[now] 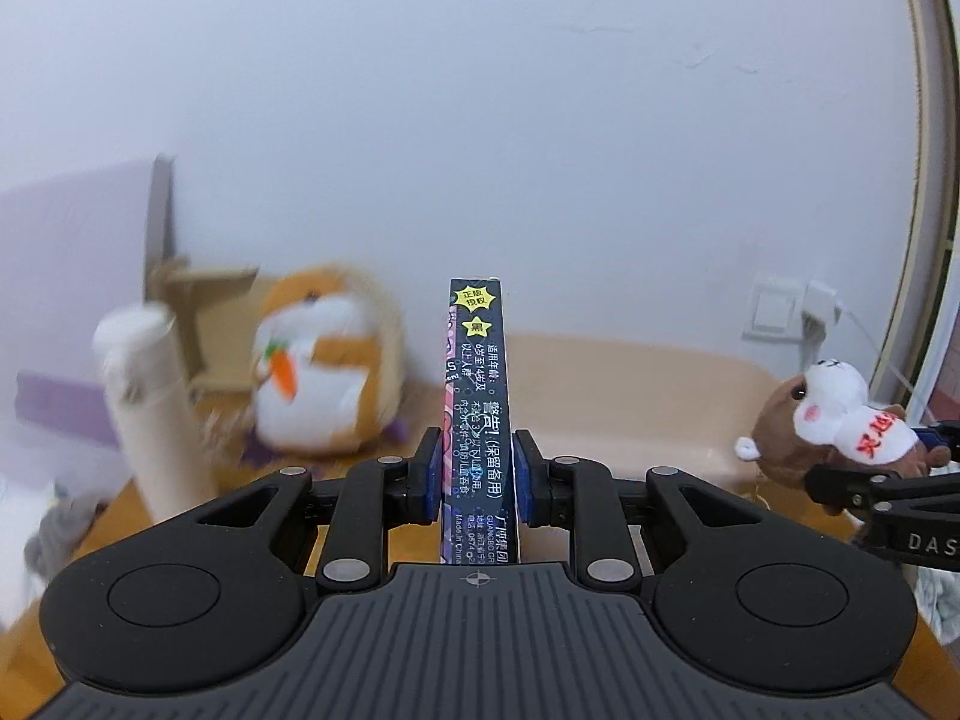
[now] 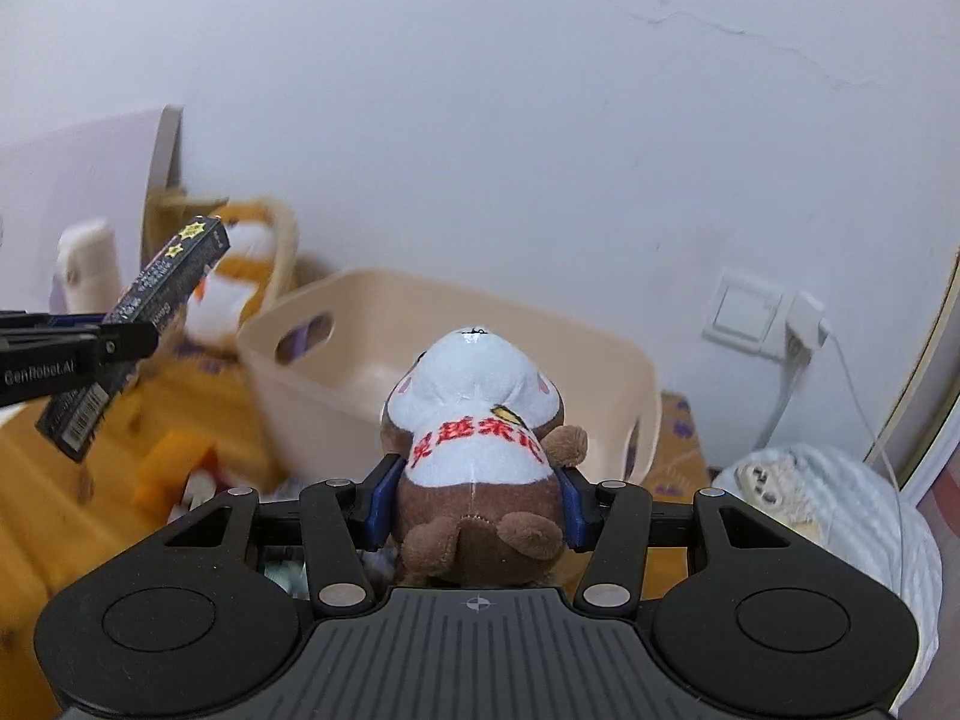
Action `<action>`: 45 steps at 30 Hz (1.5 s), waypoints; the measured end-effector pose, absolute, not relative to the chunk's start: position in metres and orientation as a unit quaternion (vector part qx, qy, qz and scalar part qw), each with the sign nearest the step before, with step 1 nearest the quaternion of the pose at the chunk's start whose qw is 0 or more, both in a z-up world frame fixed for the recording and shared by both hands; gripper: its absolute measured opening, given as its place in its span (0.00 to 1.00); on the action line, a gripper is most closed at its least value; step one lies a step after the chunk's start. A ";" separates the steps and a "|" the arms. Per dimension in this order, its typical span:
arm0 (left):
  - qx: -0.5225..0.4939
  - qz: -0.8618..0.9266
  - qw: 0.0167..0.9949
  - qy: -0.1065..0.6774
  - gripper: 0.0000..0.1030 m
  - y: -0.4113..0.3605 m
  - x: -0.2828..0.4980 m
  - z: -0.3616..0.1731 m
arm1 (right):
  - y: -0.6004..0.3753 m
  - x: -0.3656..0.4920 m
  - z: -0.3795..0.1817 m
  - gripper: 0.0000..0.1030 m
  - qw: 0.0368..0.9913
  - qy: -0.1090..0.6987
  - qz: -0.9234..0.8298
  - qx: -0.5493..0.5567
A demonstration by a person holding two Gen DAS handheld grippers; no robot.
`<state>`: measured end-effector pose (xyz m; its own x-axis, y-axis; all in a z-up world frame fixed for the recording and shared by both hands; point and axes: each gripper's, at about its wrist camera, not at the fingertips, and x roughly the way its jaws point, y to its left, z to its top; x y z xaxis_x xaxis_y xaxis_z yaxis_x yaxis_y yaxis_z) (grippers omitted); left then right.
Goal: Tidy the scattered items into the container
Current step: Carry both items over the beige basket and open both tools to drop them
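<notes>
Between the pads of our left gripper [image 1: 477, 468], seen from the left wrist, we hold a slim dark printed box [image 1: 478, 384] upright, clamped on its two broad faces. Beyond it lies the beige tub [image 1: 630, 414], its near rim partly cut off by the box. Left of that, a hamster plush with a carrot [image 1: 315, 366] and a white bottle [image 1: 150, 396] are blurred; we think they stand on the worktop.

From the right wrist, our right gripper [image 2: 477, 498] squeezes a small brown plush in a white shirt [image 2: 480, 450], just short of the tub's near wall. We judge both items are mid-carry; next we must bring each over the rim and release.
</notes>
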<state>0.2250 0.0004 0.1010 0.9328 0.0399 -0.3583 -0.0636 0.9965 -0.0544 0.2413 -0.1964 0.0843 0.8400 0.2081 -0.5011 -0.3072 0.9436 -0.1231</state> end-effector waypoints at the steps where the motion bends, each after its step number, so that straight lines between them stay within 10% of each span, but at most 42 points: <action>1: -0.030 0.024 0.984 0.177 0.23 -0.003 0.230 0.106 | -0.198 0.247 0.089 0.47 0.956 0.245 0.133 -0.095; 16: -0.023 0.002 0.975 0.219 0.23 -0.027 0.331 0.113 | -0.203 0.339 0.133 0.47 0.968 0.221 0.104 -0.064; 32: 0.002 -0.012 0.949 0.315 0.23 -0.031 0.372 0.057 | -0.166 0.397 0.048 0.48 0.926 0.341 0.122 -0.110; 37: -0.010 -0.016 0.947 0.319 0.60 -0.022 0.371 0.059 | -0.167 0.386 0.044 0.72 0.928 0.333 0.113 -0.125; 45: -0.040 -0.023 0.957 0.286 0.76 -0.002 0.341 0.075 | -0.195 0.354 0.059 0.85 0.938 0.313 0.103 -0.106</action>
